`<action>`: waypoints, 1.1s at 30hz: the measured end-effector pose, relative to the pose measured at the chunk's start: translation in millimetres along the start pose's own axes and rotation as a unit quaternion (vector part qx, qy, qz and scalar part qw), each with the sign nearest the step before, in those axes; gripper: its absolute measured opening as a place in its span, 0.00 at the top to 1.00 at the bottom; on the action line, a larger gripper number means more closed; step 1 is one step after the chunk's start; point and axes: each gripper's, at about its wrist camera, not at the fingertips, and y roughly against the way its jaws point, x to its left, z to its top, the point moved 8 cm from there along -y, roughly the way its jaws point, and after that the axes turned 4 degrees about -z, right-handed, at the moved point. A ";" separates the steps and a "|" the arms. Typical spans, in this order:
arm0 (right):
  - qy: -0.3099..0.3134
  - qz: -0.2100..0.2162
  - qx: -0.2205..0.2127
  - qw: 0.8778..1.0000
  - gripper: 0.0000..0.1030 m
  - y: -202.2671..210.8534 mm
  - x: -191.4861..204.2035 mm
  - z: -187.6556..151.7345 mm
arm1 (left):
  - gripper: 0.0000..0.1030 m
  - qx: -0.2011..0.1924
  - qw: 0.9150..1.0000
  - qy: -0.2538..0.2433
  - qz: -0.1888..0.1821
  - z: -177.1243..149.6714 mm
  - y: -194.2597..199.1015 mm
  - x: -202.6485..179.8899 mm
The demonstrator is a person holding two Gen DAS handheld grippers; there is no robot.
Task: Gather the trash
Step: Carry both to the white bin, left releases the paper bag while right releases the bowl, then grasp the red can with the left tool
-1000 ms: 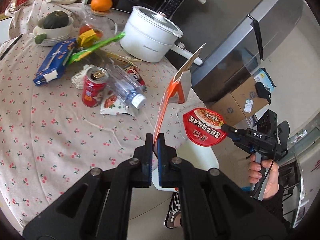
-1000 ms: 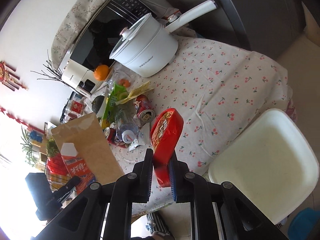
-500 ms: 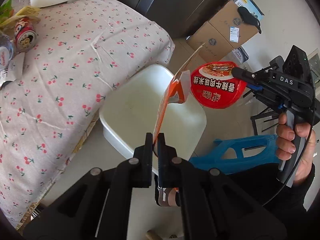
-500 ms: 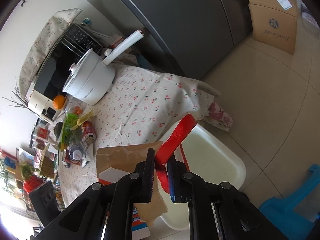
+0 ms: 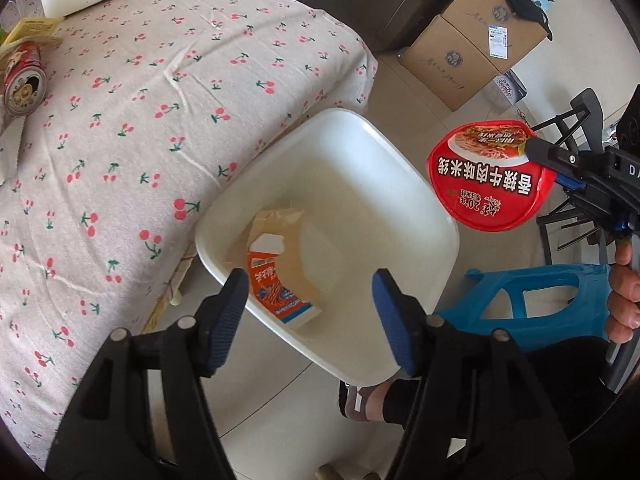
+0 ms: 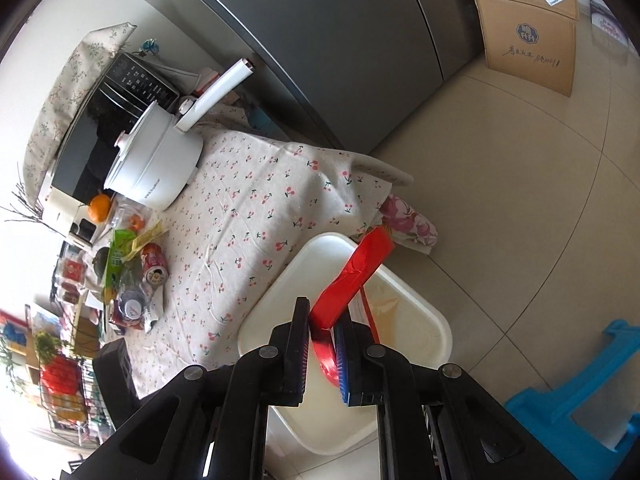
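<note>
The left gripper [image 5: 310, 312] hangs above the near edge of a white plastic tub [image 5: 404, 168], its jaws opening with nothing between the blue pads. Directly below them, on the tub's floor, lies a flattened orange-and-white carton [image 5: 276, 280], its brown inner side turned up over much of its length and its printed end nearest the near wall.

The right gripper [image 6: 322, 350] has its jaws closed on a red instant-noodle lid [image 6: 352, 280], which they pinch by one edge. From the right wrist the lid shows nearly edge-on, reaching up and away over the tub [image 6: 276, 292]. From the left wrist its printed face [image 5: 492, 176] is in plain view, with a picture of noodles and white lettering; there it is held in the air just past the tub's right rim, above the floor. A hand [image 5: 624, 284] grips the handle of that gripper at the right edge of the view.

The tub stands on the tiled floor, just beside the counter [image 5: 132, 128], which is covered by a cloth printed with cherries. A blue plastic stool [image 5: 532, 304] lies near the tub's right side. On the counter, well apart from the tub, remain a red drink can [image 6: 154, 266], a crushed clear bottle [image 6: 130, 304], green and yellow wrappers [image 6: 120, 248] and a white electric pot [image 6: 156, 168] with a long handle. Cardboard boxes [image 5: 476, 36] stand on the floor beyond the tub.
</note>
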 end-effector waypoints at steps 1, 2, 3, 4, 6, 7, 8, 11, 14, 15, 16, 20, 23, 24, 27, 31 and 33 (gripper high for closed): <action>0.002 -0.001 0.004 1.000 0.88 -3.2 1.3 -1.2 | 0.31 -0.002 1.000 -0.004 0.006 -1.2 7.2 3.5; 0.004 -0.003 0.010 1.000 0.88 -7.3 2.6 -2.6 | 0.29 -0.006 1.000 -0.008 0.016 -2.2 15.0 7.3; 0.006 -0.005 0.016 1.000 0.88 -11.7 4.6 -4.7 | 0.25 -0.011 0.999 -0.012 0.028 -2.6 22.4 11.4; 0.009 -0.006 0.024 1.000 0.88 -16.7 6.1 -6.8 | 0.22 -0.016 0.999 -0.016 0.040 -3.0 29.4 15.7; 0.014 -0.010 0.039 0.999 0.88 -28.4 9.3 -11.7 | 0.20 -0.024 0.998 -0.019 0.060 -6.9 44.5 27.7; 0.016 -0.014 0.047 0.999 0.88 -34.1 10.3 -14.5 | 0.19 -0.028 0.997 -0.019 0.069 -8.7 51.9 33.5; 0.019 -0.018 0.054 0.998 0.88 -39.9 11.7 -17.1 | 0.19 -0.032 0.996 -0.018 0.076 -11.0 58.5 40.2; 0.028 -0.039 0.072 0.996 0.88 -57.1 13.5 -23.9 | 0.15 -0.044 0.995 -0.008 0.094 -15.3 75.5 58.7; 0.028 -0.053 0.088 0.994 0.88 -73.0 14.1 -27.2 | 0.09 -0.056 0.993 0.006 0.105 -17.7 88.8 75.5; 0.029 -0.059 0.091 0.994 0.88 -77.1 14.3 -27.9 | 0.07 -0.060 0.992 0.012 0.107 -20.3 94.6 81.5; 0.030 -0.065 0.094 0.993 0.88 -80.8 14.5 -28.6 | 0.06 -0.065 0.992 0.017 0.109 -22.6 99.7 87.1; 0.024 -0.074 0.101 0.992 0.86 -91.1 15.2 -29.3 | 0.03 -0.084 0.989 0.039 0.116 -27.7 116.6 106.5; 0.010 -0.069 0.107 0.992 0.70 -94.9 18.0 -29.2 | 0.01 -0.100 0.985 0.054 0.127 -32.6 132.2 124.7; 0.007 -0.067 0.106 0.992 0.56 -94.7 19.9 -29.0 | 0.01 -0.104 0.984 0.060 0.132 -34.1 136.8 130.9; 0.010 -0.063 0.092 0.994 0.39 -89.6 30.7 -26.5 | 0.01 -0.116 0.980 0.078 0.143 -39.9 150.7 148.5; 0.037 -0.061 0.077 0.994 0.32 -85.3 54.0 -25.4 | 0.01 -0.132 0.973 0.100 0.157 -43.1 167.3 170.2; 0.054 -0.061 0.072 0.994 0.31 -85.9 67.3 -26.3 | 0.01 -0.142 0.970 0.106 0.169 -42.1 175.6 179.7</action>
